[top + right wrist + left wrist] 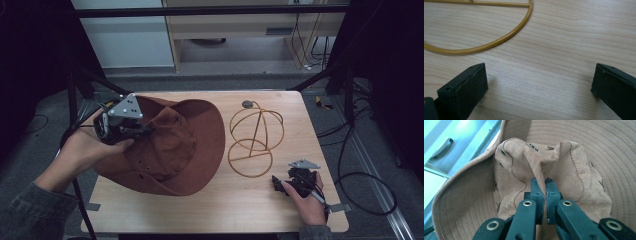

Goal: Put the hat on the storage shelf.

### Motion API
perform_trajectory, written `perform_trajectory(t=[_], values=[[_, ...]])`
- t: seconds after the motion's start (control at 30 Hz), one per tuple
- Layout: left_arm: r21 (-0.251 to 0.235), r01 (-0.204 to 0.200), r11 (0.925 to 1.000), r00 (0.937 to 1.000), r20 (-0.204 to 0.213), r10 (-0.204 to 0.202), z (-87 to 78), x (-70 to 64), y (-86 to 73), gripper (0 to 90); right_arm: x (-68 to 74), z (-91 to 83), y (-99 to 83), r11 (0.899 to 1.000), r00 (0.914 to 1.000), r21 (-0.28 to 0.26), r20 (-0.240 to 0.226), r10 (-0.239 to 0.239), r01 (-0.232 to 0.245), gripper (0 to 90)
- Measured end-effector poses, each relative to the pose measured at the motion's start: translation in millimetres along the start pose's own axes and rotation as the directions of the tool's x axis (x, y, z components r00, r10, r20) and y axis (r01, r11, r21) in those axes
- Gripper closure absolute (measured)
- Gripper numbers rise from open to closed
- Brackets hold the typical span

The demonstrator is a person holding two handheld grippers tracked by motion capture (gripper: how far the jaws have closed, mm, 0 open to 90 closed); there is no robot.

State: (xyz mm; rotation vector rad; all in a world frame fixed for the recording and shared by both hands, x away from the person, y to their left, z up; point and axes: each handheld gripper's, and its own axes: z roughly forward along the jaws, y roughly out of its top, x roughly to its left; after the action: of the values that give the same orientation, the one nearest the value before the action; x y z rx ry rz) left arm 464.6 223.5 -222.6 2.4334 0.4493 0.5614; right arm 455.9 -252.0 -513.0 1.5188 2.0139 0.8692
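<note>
The left claw (541,185) is pinching a fold of the brown hat (170,145) at its crown, the hat lying on the left of the desk (240,205) beside the wire hat stand (254,137). The right claw (539,82) is resting spread near the stand's base ring. The thin fold could be slipping free if lifted, since the floppy brim is dragging

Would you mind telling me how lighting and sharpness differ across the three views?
High view: dim, the surroundings nearly black, the hat dark brown. Left gripper view: much brighter, the hat looks pale tan, its stitching crisp, glare at upper left. Right gripper view: evenly lit, the table grain sharp, soft shadows beside the open jaws.
</note>
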Motion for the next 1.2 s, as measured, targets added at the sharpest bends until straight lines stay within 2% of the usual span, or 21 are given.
perform_trajectory(t=[0.07, 0.13, 0.27, 0.47, 0.67, 0.83, 1.1, 1.2], values=[[-0.002, -0.002, 1.0000, 1.0000, -0.002, 0.002, -1.4, -0.2, 1.9, 87.8, 0.0, 0.0, 0.0, 1.000, 1.0000, 0.000, 0.001, 0.000, 0.000, 0.4], [-0.016, -0.023, 0.9996, 0.9997, -0.009, 0.023, -8.1, 0.2, 9.9, 87.8, -0.1, 0.1, 0.0, 1.000, 1.0000, 0.000, 0.001, -0.002, 0.002, 0.4], [-0.041, -0.029, 0.9987, 0.9994, -0.019, 0.029, -16.4, 2.2, 19.3, 87.8, -0.1, 0.0, 0.0, 1.000, 1.0000, 0.000, 0.001, -0.002, 0.002, 0.4], [-0.054, -0.045, 0.9975, 0.9988, -0.021, 0.044, -20.1, 2.9, 32.6, 87.8, -0.2, 0.2, -0.1, 1.000, 1.0000, 0.000, 0.003, -0.003, 0.003, 0.4], [-0.076, -0.062, 0.9952, 0.9975, -0.038, 0.059, -23.8, 7.5, 55.4, 87.9, -0.1, 0.1, -0.1, 1.000, 1.0000, 0.001, 0.004, -0.003, 0.003, 0.4], [-0.078, -0.066, 0.9947, 0.9972, -0.041, 0.063, -19.3, 10.2, 67.3, 88.0, -0.2, 0.1, -0.1, 1.000, 1.0000, 0.000, 0.003, -0.004, 0.004, 0.4], [-0.080, -0.078, 0.9938, 0.9967, -0.030, 0.076, -0.4, 11.0, 90.8, 88.0, -0.1, 0.1, -0.1, 1.000, 1.0000, 0.002, 0.003, -0.001, 0.001, 0.4], [-0.081, -0.089, 0.9927, 0.9958, -0.029, 0.087, 9.1, 8.5, 104.6, 87.9, 0.0, 0.3, -0.2, 1.000, 1.0000, -0.001, 0.003, 0.000, 0.000, 0.4]])
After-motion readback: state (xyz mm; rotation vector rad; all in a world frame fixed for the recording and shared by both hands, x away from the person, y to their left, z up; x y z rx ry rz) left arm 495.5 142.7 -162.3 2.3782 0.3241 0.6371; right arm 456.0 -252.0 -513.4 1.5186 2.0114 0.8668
